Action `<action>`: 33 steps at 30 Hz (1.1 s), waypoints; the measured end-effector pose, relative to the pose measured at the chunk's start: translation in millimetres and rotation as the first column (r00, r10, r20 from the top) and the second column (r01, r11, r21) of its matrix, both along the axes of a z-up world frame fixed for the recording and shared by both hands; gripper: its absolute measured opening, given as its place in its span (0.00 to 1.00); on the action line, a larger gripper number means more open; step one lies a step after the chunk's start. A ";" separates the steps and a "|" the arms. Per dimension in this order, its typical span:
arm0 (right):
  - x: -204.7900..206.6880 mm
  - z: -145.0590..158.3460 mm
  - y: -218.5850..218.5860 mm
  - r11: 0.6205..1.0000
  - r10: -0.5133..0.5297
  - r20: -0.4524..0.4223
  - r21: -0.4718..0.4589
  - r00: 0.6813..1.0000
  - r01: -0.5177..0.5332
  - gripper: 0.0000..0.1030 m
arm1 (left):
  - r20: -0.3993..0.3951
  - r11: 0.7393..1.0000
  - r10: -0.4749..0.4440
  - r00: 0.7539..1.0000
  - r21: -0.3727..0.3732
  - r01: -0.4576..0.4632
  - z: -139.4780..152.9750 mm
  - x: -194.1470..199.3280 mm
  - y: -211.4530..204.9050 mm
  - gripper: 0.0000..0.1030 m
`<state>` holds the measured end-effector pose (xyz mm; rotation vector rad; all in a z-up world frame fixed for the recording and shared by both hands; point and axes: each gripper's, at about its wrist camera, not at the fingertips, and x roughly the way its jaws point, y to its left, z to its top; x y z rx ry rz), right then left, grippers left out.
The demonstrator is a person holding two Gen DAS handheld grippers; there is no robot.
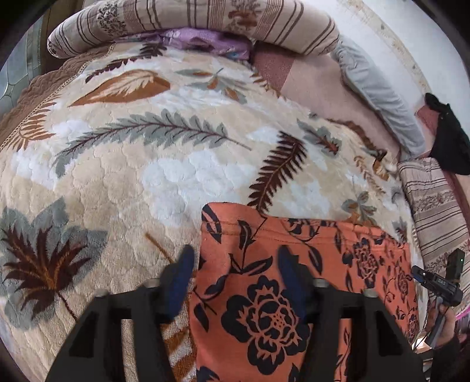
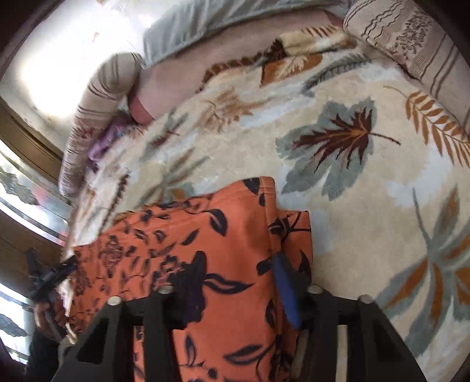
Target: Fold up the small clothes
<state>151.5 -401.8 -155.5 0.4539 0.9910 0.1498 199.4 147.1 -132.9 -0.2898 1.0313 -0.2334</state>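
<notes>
1. Left gripper (image 1: 235, 270): jaws parted, straddling the left edge of the orange black-flowered cloth garment (image 1: 293, 279); no pinch visible.
2. Right gripper (image 2: 238, 279): jaws parted over the garment's right edge, probably ready to gather it for a fold.
3. Garment lies flat on the cream leaf-patterned plush blanket (image 1: 147, 161); long axis apparently 9-to-3, fold toward 12 o'clock.

Plush fleece blanket (image 1: 164, 164) here, deep quilted pile, soft and matt, leaf print woven in. On it, the orange garment (image 1: 293, 264) is thin, smooth cloth, matt, with a stitched hem at its 12 o'clock edge. Left gripper (image 1: 235, 276) shows matt black plastic arms, blue rubbery-looking fingers (image 1: 182, 276), dull metal bolt heads. Right gripper (image 2: 238, 279) looks the same: black plastic, blue pad. At 12 o'clock, a striped quilted cotton-like pillow (image 1: 205, 20); a satiny purple cloth (image 1: 202, 41) beneath it has a slight sheen.
</notes>
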 end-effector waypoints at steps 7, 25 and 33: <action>-19.9 34.4 15.2 0.991 -0.015 0.069 -0.130 0.998 0.024 0.03 | 0.045 0.999 0.015 0.999 0.044 -0.017 20.5 -6.4 -0.7 0.05; -48.6 16.8 -28.0 0.989 -0.138 0.125 0.066 0.983 0.130 0.13 | 0.108 0.993 -0.047 0.993 0.117 0.035 16.2 10.1 -21.5 0.08; -3.0 17.7 -28.0 0.996 -0.084 0.100 0.020 0.991 0.082 0.67 | 0.106 0.994 -0.063 0.992 0.092 0.053 18.9 13.1 -23.3 0.46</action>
